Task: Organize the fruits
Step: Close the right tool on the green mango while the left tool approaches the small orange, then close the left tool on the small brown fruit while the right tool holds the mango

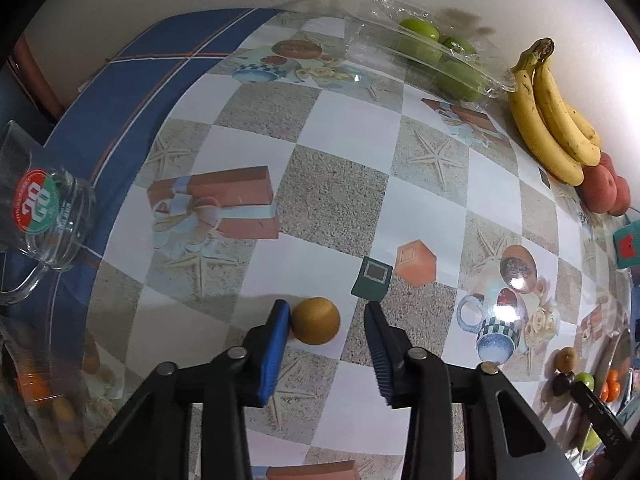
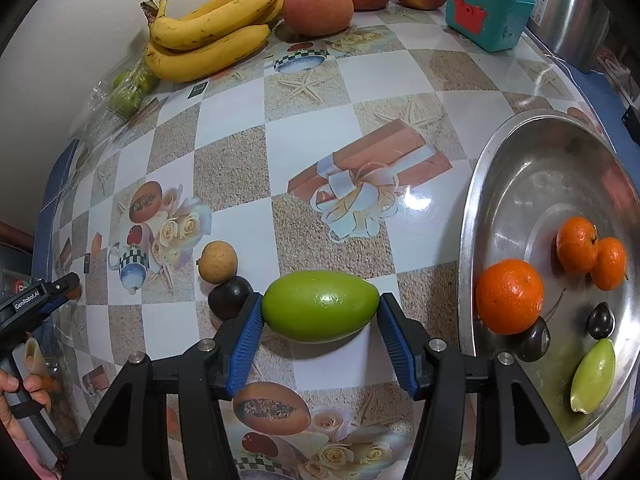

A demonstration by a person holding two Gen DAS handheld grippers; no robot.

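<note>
In the left wrist view a small round brown fruit (image 1: 315, 321) lies on the patterned tablecloth between the blue pads of my left gripper (image 1: 326, 312). The left pad touches it; the right pad stands clear, so the jaws are open. In the right wrist view my right gripper (image 2: 320, 306) is shut on an oval green fruit (image 2: 320, 304), one pad on each end, low over the table. Just left of it lie a dark plum (image 2: 229, 297) and another brown fruit (image 2: 218, 262). The steel bowl (image 2: 476, 200) on the right holds oranges (image 2: 509, 295), dark plums and a green fruit (image 2: 594, 376).
Bananas (image 2: 208, 28), red peaches (image 2: 318, 7) and a teal box (image 2: 486, 12) line the far wall. A clear bag of green fruits (image 1: 436, 56) lies there too. A glass mug (image 1: 44, 216) stands at the left edge. A hand (image 2: 16, 392) holds the left gripper's handle.
</note>
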